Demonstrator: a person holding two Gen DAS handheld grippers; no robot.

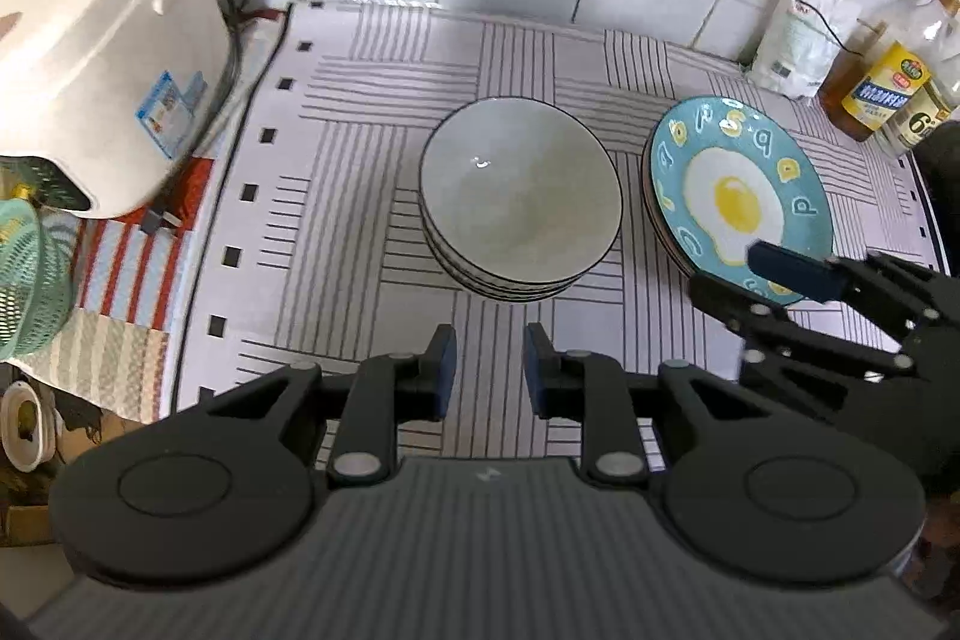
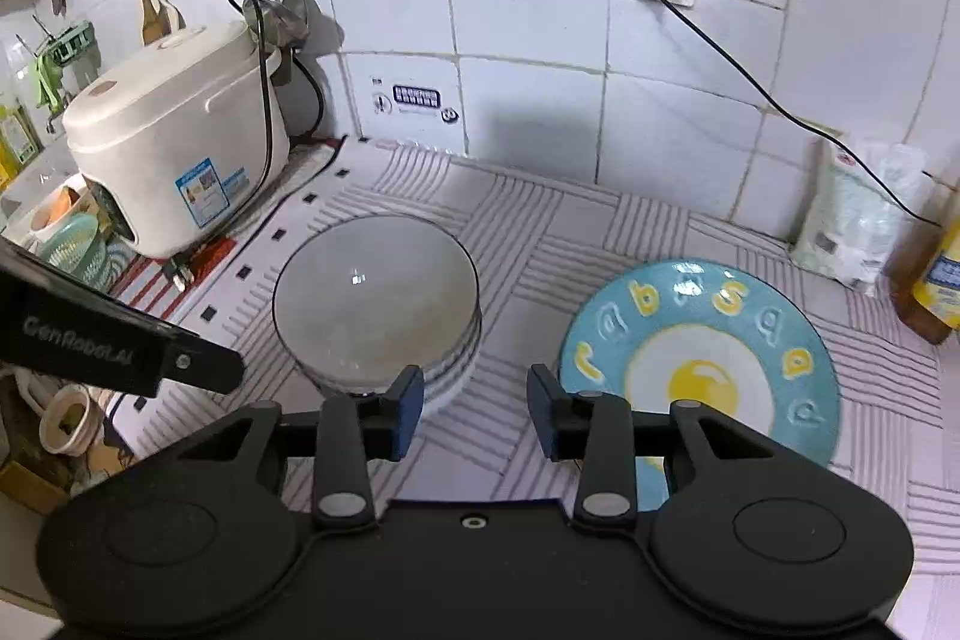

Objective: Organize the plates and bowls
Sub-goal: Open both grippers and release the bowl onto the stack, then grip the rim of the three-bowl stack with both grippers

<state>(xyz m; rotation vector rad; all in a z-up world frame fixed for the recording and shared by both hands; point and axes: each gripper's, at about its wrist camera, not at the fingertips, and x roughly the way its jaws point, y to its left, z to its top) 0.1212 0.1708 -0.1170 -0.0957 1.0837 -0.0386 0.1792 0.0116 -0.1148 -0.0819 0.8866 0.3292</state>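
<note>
A stack of grey bowls (image 1: 519, 196) sits mid-counter on the striped mat; it also shows in the right wrist view (image 2: 375, 301). To its right lies a stack of plates topped by a blue plate with a fried-egg picture (image 1: 738, 196), which the right wrist view also shows (image 2: 702, 358). My left gripper (image 1: 489, 370) is open and empty, just in front of the bowls. My right gripper (image 2: 474, 412) is open and empty, between the bowls and the plates; in the left wrist view (image 1: 756, 280) it reaches over the plate's near rim.
A white rice cooker (image 1: 102, 76) stands at the left with its cord. Oil bottles (image 1: 882, 82) and a white bag (image 1: 792, 40) stand at the back right by the tiled wall. A green basket (image 1: 30, 280) sits at the left edge.
</note>
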